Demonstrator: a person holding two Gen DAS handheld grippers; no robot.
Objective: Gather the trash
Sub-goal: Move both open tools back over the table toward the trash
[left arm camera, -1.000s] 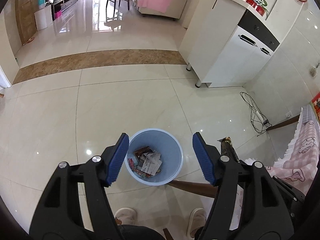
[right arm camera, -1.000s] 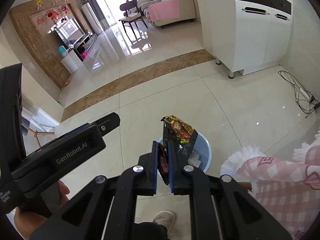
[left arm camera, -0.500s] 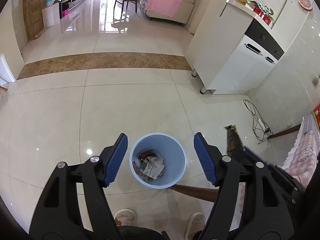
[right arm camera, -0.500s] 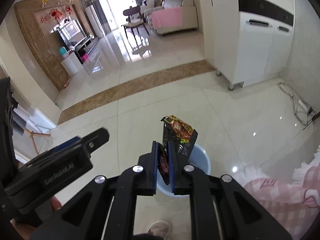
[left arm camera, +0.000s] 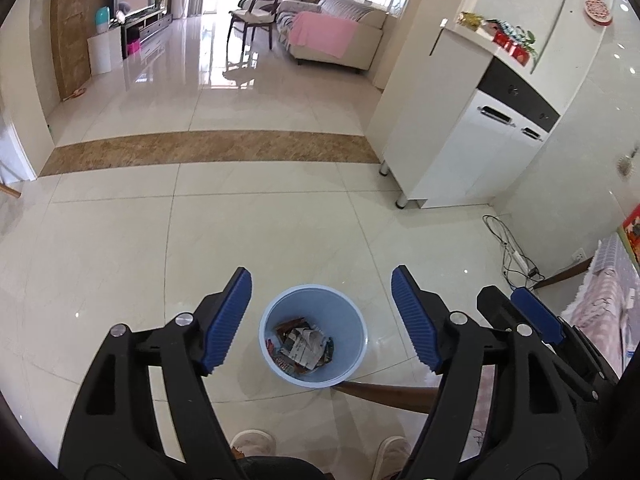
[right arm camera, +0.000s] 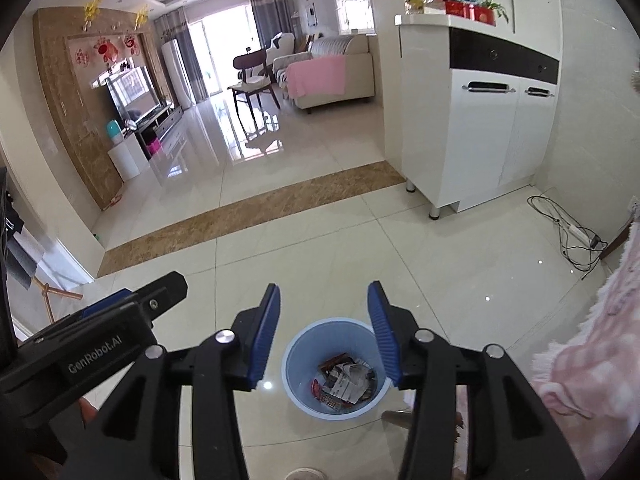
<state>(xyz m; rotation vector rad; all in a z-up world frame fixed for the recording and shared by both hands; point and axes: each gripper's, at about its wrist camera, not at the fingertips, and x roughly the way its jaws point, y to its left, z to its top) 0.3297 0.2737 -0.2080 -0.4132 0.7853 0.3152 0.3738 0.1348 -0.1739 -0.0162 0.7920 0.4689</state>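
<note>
A: Hovering over the blue trash bin [left arm camera: 280, 322], left gripper [left arm camera: 321, 320] has its jaws spread wide, nothing between the blue pads [left arm camera: 228, 322].

B: Right gripper [right arm camera: 324, 336]?

A: Jaws apart too, empty, above the same bin [right arm camera: 296, 350].

B: Where's the trash?

A: Wrappers and crumpled paper [right arm camera: 346, 380] lie at the bottom of the bin; the left view shows the pile [left arm camera: 304, 346] too. Bin stands upright on the glossy tile floor [left arm camera: 280, 232].

B: Surroundings?

A: White cabinet [right arm camera: 476, 120] well behind, power strip with cables [right arm camera: 572, 234] by the wall, pink cloth [right arm camera: 592, 344] at the right edge. Slippered feet [left arm camera: 252, 442] just below the bin.
</note>
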